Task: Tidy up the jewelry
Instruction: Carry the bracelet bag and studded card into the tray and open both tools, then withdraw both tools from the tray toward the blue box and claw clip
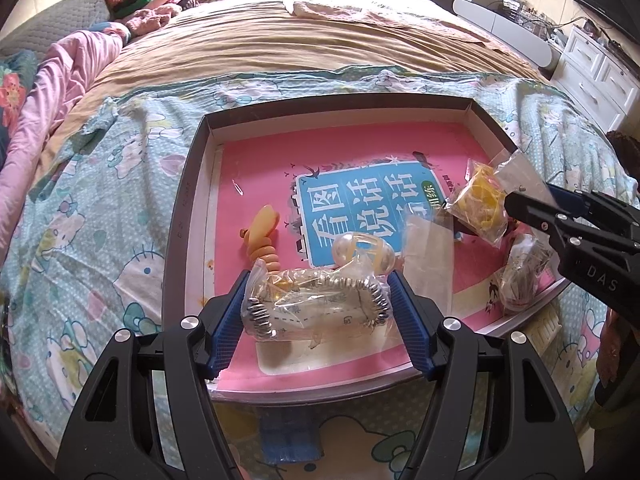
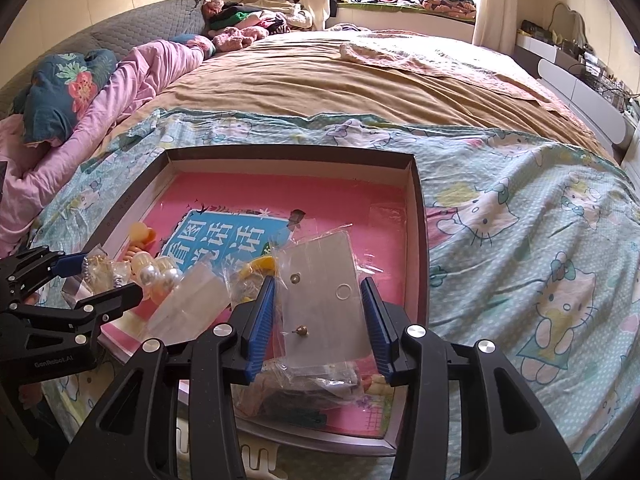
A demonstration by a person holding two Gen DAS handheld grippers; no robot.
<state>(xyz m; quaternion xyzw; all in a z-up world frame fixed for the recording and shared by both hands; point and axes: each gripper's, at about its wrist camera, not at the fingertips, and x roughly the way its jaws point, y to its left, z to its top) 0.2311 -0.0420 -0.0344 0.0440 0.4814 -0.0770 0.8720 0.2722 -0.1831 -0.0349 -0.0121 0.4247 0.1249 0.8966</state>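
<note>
A grey shallow box with a pink book as its floor lies on the bed. My left gripper is shut on a clear bag with a silver spiral bracelet, just above the book. My right gripper is shut on a clear packet holding an earring card. In the left wrist view it shows at the right, with the packet above a yellow bagged item. A pearl hair clip and an orange clip lie on the book.
More clear bags lie in the box: one flat, one with pale items. The box rim stands around them. A Hello Kitty sheet covers the bed. Pink bedding is at the left; a white dresser at the right.
</note>
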